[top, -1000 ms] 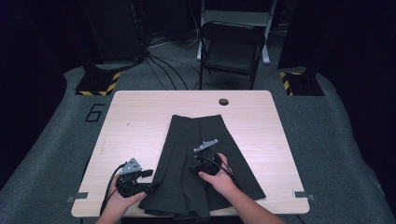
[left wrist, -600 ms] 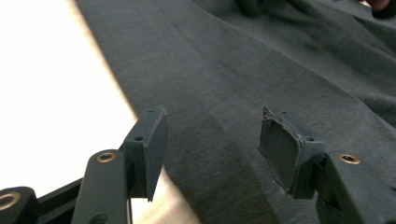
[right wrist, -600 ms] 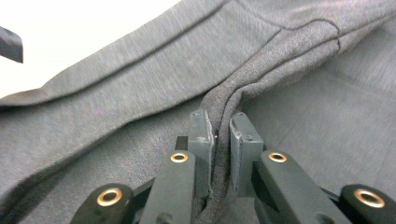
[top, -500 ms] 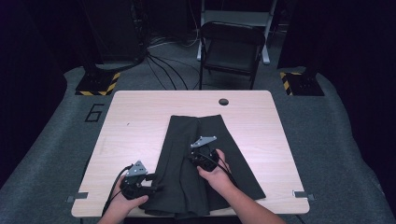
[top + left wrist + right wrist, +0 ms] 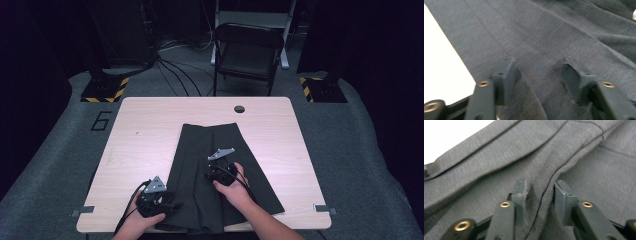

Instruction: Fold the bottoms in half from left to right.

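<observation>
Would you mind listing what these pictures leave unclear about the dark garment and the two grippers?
- High view: the dark garment's near hem is cut off by the bottom edge.
- High view: left gripper and right gripper jaw tips are too small to read.
- Left gripper view: blurred; whether the pads press the cloth is unclear.

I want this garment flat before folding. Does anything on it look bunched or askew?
Yes: a raised ridge of the dark garment stands between the right gripper jaws, along a seam. It also hangs past the table near edge.

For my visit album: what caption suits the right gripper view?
Right gripper pinching a raised fold of the dark grey garment, jaws just reopening slightly.
</observation>
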The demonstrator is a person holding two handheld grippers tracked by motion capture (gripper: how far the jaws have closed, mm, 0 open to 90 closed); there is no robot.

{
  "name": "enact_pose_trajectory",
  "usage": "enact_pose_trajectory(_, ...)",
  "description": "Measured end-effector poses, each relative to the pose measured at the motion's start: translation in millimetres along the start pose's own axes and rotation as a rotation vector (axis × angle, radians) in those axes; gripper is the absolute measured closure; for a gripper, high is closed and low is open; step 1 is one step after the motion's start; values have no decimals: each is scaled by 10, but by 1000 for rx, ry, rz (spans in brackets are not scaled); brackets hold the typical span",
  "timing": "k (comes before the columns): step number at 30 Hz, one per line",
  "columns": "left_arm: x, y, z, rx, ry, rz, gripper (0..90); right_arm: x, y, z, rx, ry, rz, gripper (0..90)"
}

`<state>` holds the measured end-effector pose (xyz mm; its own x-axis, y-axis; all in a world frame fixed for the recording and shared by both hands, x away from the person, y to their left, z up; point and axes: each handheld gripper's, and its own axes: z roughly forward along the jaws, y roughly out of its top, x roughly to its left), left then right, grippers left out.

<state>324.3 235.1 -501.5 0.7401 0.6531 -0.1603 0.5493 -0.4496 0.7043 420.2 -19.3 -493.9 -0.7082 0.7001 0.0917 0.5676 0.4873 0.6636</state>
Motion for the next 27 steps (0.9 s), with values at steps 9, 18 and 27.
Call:
enact_pose_trajectory(9, 32, -6, -107, -3, 109, -37, 612, -36, -133, -41, 1, -10, 21, 607)
enact_pose_trajectory(18, 48, 54, -142, -12, 112, -21, 892, 28, -47, -127, -49, -2, -14, 820)
enact_pose_trajectory(27, -92, 462, -294, -90, 77, 49, 893, -89, 378, -493, -96, -37, -60, 855)
